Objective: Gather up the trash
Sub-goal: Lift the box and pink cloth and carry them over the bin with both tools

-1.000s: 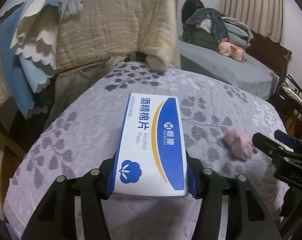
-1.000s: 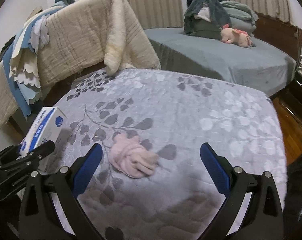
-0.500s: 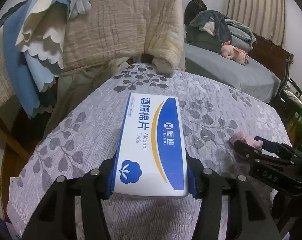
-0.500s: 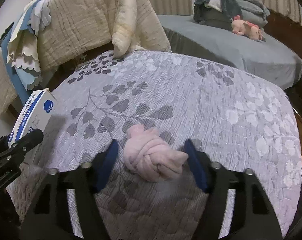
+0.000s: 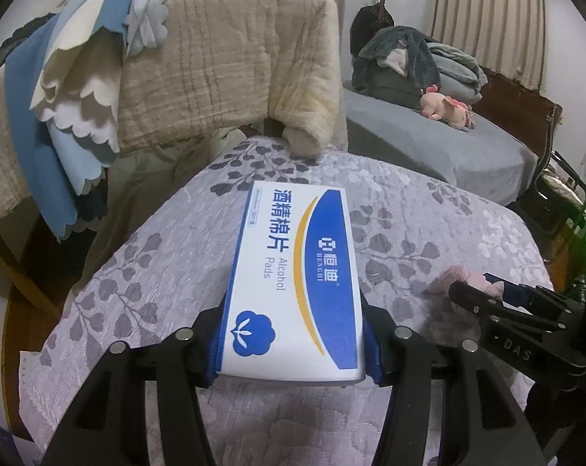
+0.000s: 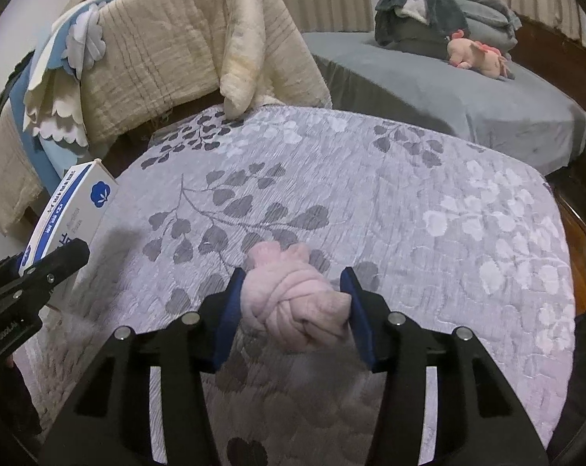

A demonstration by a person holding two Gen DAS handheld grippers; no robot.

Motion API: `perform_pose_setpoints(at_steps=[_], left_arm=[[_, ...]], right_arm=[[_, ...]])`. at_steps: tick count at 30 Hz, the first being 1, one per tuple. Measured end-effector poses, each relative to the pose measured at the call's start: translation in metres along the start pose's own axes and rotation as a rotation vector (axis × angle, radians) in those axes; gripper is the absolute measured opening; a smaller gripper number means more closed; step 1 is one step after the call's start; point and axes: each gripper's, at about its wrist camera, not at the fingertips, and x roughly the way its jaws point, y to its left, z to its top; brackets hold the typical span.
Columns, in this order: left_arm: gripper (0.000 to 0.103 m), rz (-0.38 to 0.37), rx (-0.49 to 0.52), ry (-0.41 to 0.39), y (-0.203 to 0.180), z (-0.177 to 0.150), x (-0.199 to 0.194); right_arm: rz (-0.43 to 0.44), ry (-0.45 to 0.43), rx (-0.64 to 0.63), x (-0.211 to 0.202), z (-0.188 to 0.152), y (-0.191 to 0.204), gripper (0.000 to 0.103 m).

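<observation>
The left gripper point(image 5: 291, 343) had its jaws closed on the near end of a white and blue alcohol pads box point(image 5: 293, 287), one blue pad pressed to each long side. The box lay flat between them, printed face up, its far end reaching toward 12 o'clock above the grey leaf-patterned quilt point(image 5: 176, 256). The gripper pointed forward and nearly level, low over the quilt.

The right gripper point(image 6: 293, 310) had its jaws drawn in around a knotted pink cloth ball point(image 6: 293, 306), the blue pads touching the ball on both flanks. The ball sat on the quilt point(image 6: 409, 202) at the bottom centre of the right wrist view, and whether it was lifted clear of the fabric could not be told. This gripper tilted down toward the quilt.

In the left wrist view the right gripper point(image 5: 494, 295) came in from 3 o'clock, well to the side of the box, with the pink ball point(image 5: 467, 277) showing at its tip. In the right wrist view the left gripper point(image 6: 40, 268) stood at 9 o'clock with the box point(image 6: 68, 213) rising from it toward 12 o'clock.

Beyond the quilt, at 11 o'clock, a beige blanket point(image 5: 223, 62) hung over a rail beside blue and white scalloped cloths point(image 5: 60, 89). At 1 o'clock a grey bed point(image 5: 429, 136) carried a pink plush toy point(image 5: 446, 106) and a heap of dark bedding point(image 5: 405, 58).
</observation>
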Motion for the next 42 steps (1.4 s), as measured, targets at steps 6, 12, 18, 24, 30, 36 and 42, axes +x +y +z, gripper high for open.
perform_pose_setpoints(at_steps=[6,12,18,24,30,36,42], left_arm=[[0.055,-0.011,0.016,-0.002,-0.014,0.002,-0.01],[0.055,-0.03,0.032,-0.011,-0.028,0.004,-0.025],[0.055,-0.058,0.047,-0.025,-0.047,0.003,-0.047],[0.055,-0.095,0.062,-0.03,-0.069,-0.002,-0.068],[0.055,-0.14,0.086,-0.038,-0.097,-0.007,-0.089],[0.055,-0.185,0.115,-0.05,-0.125,-0.011,-0.108],[0.055,-0.224,0.151,-0.063,-0.154,-0.014,-0.123]], right_arm=[[0.002,-0.029,0.003,-0.023,0.001,-0.007,0.049],[0.004,-0.059,0.007,-0.051,-0.001,-0.016,0.048],[0.003,-0.099,0.007,-0.087,-0.006,-0.024,0.048],[-0.004,-0.144,0.015,-0.128,-0.015,-0.036,0.048],[-0.018,-0.184,0.031,-0.162,-0.025,-0.05,0.048],[-0.045,-0.224,0.055,-0.195,-0.038,-0.071,0.048],[-0.081,-0.255,0.088,-0.225,-0.052,-0.097,0.048]])
